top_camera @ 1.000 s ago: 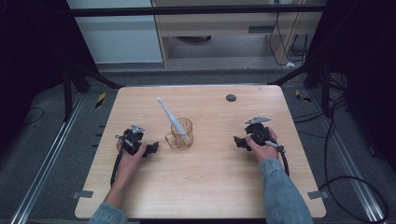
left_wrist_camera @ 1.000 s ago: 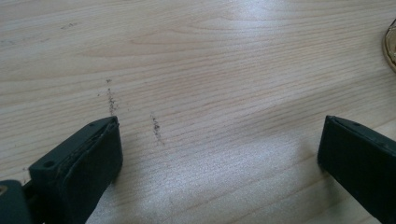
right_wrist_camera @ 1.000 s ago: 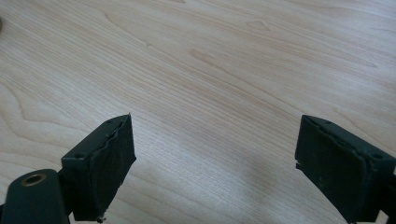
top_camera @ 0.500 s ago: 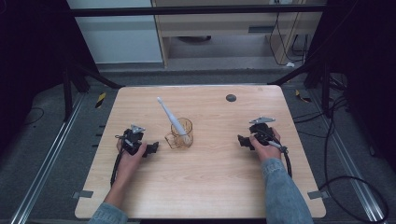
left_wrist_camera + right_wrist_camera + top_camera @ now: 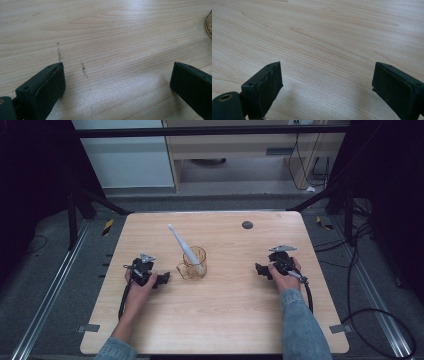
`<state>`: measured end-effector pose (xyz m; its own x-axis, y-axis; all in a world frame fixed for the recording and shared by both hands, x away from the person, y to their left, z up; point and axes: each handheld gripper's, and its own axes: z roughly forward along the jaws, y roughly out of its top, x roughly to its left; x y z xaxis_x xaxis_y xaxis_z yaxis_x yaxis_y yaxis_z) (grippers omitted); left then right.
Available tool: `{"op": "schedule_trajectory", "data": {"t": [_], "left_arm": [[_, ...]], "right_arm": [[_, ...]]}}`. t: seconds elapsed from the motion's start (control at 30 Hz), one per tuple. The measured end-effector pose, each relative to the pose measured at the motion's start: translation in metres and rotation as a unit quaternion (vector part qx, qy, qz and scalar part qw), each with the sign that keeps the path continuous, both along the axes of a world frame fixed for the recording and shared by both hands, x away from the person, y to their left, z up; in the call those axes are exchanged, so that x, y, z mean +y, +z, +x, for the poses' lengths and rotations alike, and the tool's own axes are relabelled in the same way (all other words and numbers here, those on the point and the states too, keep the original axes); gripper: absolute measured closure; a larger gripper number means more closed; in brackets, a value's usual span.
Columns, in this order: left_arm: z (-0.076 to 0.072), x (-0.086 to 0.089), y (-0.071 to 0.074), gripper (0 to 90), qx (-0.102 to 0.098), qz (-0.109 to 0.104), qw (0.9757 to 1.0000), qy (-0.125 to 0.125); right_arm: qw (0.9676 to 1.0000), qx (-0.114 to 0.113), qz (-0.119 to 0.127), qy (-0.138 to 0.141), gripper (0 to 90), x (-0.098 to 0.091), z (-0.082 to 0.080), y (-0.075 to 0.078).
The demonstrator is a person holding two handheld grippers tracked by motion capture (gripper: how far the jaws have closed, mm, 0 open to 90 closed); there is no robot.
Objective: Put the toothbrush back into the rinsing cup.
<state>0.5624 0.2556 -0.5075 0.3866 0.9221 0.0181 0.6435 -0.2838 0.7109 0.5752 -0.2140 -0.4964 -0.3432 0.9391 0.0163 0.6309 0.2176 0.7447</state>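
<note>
On the table (image 5: pixel 220 320), the right gripper (image 5: pixel 260 270) rests with jaws spread wide on nothing, having just opened a little further; it sits slightly farther right than a second ago. The left gripper (image 5: pixel 162 279), equally wide and empty, has not moved. Between them, nearer the left, stands the amber cup (image 5: pixel 194 265) holding a white toothbrush (image 5: pixel 181 243).

In the left gripper view, the translucent amber plastic cup (image 5: pixel 209 27) is cut off by the right edge, so that just a curved sliver of its rim is seen. In the high view, the lower end of the white electric toothbrush (image 5: pixel 184 248) is blurred behind the cup's wall. The small dark round object (image 5: pixel 247 225) near the light wooden table's (image 5: pixel 225 320) far edge is too small to be identified.
</note>
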Motion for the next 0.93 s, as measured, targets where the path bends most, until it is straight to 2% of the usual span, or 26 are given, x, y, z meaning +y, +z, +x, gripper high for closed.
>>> {"op": "schedule_trajectory", "data": {"t": [0.4,0.5,0.67,0.8,0.83,0.93], "left_arm": [[0.000,0.000,0.000,0.0,0.000,0.000,1.0000,0.000],[0.000,0.000,0.000,0.0,0.000,0.000,1.0000,0.000],[0.000,0.000,0.000,0.0,0.000,0.000,1.0000,0.000],[0.000,0.000,0.000,0.0,0.000,0.000,1.0000,0.000],[0.000,0.000,0.000,0.0,0.000,0.000,1.0000,-0.001],[0.000,0.000,0.000,0.0,0.000,0.000,1.0000,-0.001]], "right_arm": [[0.9998,0.017,-0.002,-0.013,5.4,0.000,0.005,-0.012],[0.9998,0.006,-0.014,-0.013,3.9,0.001,0.005,-0.014],[0.9998,0.009,-0.015,-0.005,2.3,-0.001,0.008,-0.015],[0.9996,0.011,-0.015,-0.020,0.2,0.000,0.007,-0.015],[0.9991,0.013,-0.013,-0.038,0.2,0.002,0.007,-0.015],[0.9988,0.013,-0.013,-0.045,0.3,0.003,0.007,-0.015]]}}
